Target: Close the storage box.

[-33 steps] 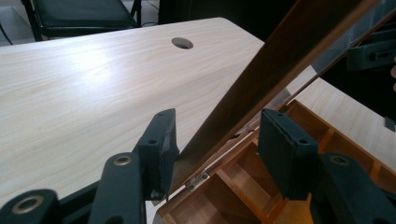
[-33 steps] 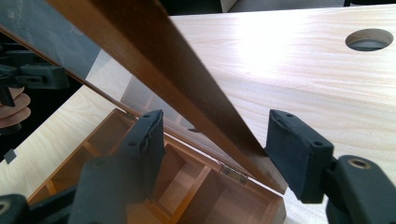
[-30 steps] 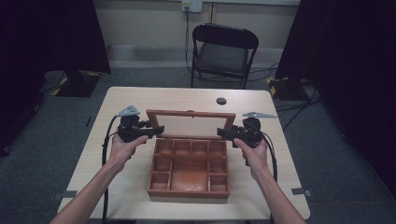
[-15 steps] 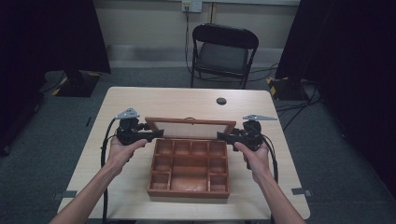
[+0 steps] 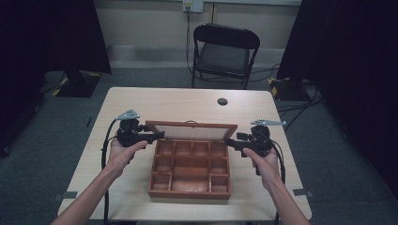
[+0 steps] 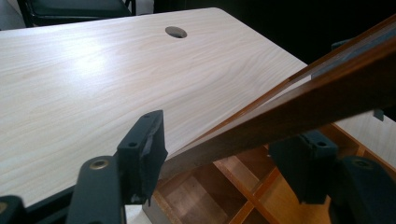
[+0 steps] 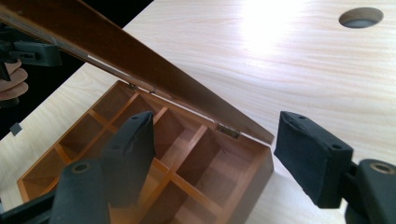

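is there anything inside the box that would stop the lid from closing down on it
Nothing visible does. The wooden box's compartments look empty from the high view, and the lid hangs tilted over its back edge. The left claw and right claw sit at the lid's ends.

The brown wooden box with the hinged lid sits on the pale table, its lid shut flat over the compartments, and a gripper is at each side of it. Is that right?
Not quite. The brown wooden box does sit on the pale table with the left gripper and right gripper at its sides, but its hinged lid is raised, leaving the compartments uncovered. The high view shows this.
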`<state>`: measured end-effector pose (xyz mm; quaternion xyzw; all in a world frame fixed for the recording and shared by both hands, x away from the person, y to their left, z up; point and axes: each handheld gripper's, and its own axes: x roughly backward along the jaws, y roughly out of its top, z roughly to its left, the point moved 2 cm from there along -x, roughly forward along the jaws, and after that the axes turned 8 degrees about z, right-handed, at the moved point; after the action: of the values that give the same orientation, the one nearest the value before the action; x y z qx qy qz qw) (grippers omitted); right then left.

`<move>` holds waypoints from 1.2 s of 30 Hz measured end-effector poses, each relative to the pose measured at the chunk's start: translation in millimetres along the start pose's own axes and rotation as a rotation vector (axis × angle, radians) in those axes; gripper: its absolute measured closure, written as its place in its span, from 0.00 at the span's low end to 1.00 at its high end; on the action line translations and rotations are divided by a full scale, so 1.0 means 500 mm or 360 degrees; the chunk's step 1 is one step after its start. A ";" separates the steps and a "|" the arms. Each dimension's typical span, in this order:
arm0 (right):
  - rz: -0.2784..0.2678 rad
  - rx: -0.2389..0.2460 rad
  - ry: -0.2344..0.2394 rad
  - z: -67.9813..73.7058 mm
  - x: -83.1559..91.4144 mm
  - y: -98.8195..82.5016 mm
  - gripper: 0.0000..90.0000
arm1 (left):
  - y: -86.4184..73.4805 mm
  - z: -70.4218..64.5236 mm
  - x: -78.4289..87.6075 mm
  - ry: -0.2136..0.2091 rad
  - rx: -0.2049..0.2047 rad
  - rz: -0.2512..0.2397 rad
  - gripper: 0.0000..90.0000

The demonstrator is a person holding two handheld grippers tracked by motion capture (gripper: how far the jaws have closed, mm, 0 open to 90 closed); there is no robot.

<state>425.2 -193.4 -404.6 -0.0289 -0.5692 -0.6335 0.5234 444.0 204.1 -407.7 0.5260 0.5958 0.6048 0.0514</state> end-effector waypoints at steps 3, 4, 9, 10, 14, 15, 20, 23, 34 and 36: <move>0.0014 0.0005 -0.0024 -0.006 0.010 -0.009 0.34 | 0.000 -0.001 0.001 0.0003 0.0000 -0.0002 0.38; 0.0024 0.0006 -0.0043 -0.008 0.012 -0.012 0.35 | 0.000 -0.002 0.001 0.0005 0.0001 -0.0005 0.38; 0.0022 -0.0012 -0.0102 -0.021 0.023 -0.014 0.41 | 0.000 -0.005 0.002 0.0023 0.0004 0.0003 0.33; 0.0019 -0.0005 -0.0119 -0.022 0.025 -0.013 0.42 | 0.000 -0.005 0.003 0.0027 0.0002 0.0010 0.31; 0.0012 -0.0012 -0.0138 -0.024 0.029 -0.005 0.48 | -0.003 -0.009 0.005 0.0037 -0.0001 0.0025 0.27; 0.0009 -0.0008 -0.0144 -0.024 0.030 -0.001 0.48 | -0.004 -0.010 0.006 0.0041 -0.0002 0.0029 0.26; 0.0000 -0.0002 -0.0128 -0.020 0.033 0.020 0.52 | -0.012 -0.013 0.006 0.0067 0.0005 0.0060 0.18; -0.0012 0.0015 -0.0105 -0.016 0.036 0.039 0.52 | -0.019 -0.016 0.005 0.0053 -0.0002 0.0055 0.17; -0.0086 0.0153 0.0103 0.040 0.057 0.098 0.61 | -0.040 -0.032 0.004 0.0057 -0.0072 0.0093 0.18; -0.0097 0.0192 0.0151 0.056 0.060 0.104 0.63 | -0.042 -0.033 0.004 0.0063 -0.0064 0.0092 0.18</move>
<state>432.3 -181.2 -340.2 0.0499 -0.5815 -0.6144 0.5310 419.7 200.4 -418.4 0.5296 0.5691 0.6282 0.0327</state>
